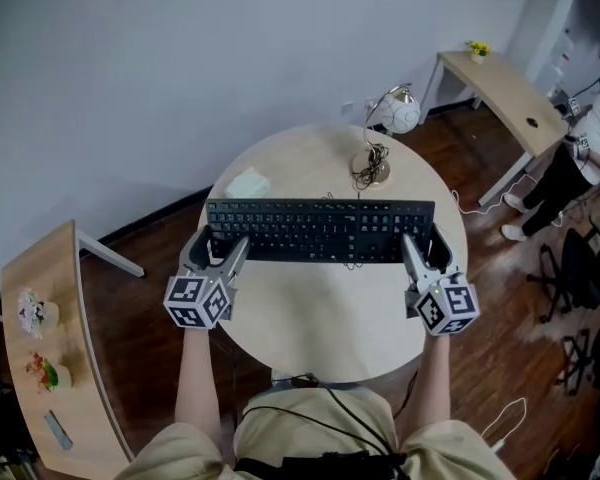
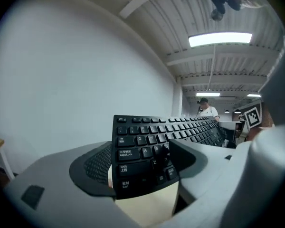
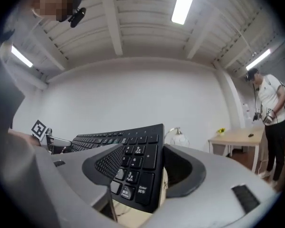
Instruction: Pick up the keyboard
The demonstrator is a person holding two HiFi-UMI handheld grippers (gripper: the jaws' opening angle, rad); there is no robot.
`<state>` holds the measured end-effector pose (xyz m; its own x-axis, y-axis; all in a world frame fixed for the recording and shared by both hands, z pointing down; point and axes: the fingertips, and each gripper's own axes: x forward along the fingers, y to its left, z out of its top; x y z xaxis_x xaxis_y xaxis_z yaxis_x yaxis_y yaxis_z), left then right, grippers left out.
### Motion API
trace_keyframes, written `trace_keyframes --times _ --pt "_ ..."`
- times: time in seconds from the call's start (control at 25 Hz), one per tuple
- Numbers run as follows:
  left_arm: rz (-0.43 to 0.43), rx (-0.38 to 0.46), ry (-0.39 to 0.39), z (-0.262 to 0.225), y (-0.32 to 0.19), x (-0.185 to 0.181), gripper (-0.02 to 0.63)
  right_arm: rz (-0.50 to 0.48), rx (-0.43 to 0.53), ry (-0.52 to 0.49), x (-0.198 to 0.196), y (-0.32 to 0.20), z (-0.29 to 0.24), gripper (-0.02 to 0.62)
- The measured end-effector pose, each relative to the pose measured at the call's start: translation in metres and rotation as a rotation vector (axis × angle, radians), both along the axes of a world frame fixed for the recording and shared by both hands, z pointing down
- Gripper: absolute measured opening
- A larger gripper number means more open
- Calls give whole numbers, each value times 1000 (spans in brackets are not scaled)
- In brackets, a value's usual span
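Observation:
The black keyboard (image 1: 320,230) hangs level above the round wooden table (image 1: 320,318), held at both ends. My left gripper (image 1: 217,248) is shut on its left end, and in the left gripper view the Caps Lock and Ctrl end of the keyboard (image 2: 147,151) sits clamped between the pads of the left gripper (image 2: 137,163). My right gripper (image 1: 426,250) is shut on the right end. In the right gripper view the number-pad end of the keyboard (image 3: 137,160) is pinched between the pads of the right gripper (image 3: 145,167). Both views show wall and ceiling behind the keyboard.
A desk lamp (image 1: 400,113) and a coiled cable (image 1: 372,168) stand at the table's far side, with a white object (image 1: 247,182) at its far left. A narrow desk (image 1: 50,318) is on the left, another desk (image 1: 510,93) at the back right, and a person (image 1: 590,138) stands by it.

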<state>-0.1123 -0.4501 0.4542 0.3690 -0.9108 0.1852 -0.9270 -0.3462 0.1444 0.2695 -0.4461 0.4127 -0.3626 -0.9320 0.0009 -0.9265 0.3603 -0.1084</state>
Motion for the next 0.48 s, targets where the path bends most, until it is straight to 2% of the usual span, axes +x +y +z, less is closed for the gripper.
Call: trace_keyframes --times 0.12,0.24,0.36,0.48 --pt "-29 122 18 -48 11 -3 371 13 151 26 -3 11 -62 282" --pt "-46 220 32 -82 25 -5 371 33 268 4 -4 26 -107 282" --pt "-69 300 40 -106 36 -8 370 34 317 -25 -3 35 -128 282" --pt "-73 338 14 -120 42 -4 371 49 353 -41 1 43 -136 282"
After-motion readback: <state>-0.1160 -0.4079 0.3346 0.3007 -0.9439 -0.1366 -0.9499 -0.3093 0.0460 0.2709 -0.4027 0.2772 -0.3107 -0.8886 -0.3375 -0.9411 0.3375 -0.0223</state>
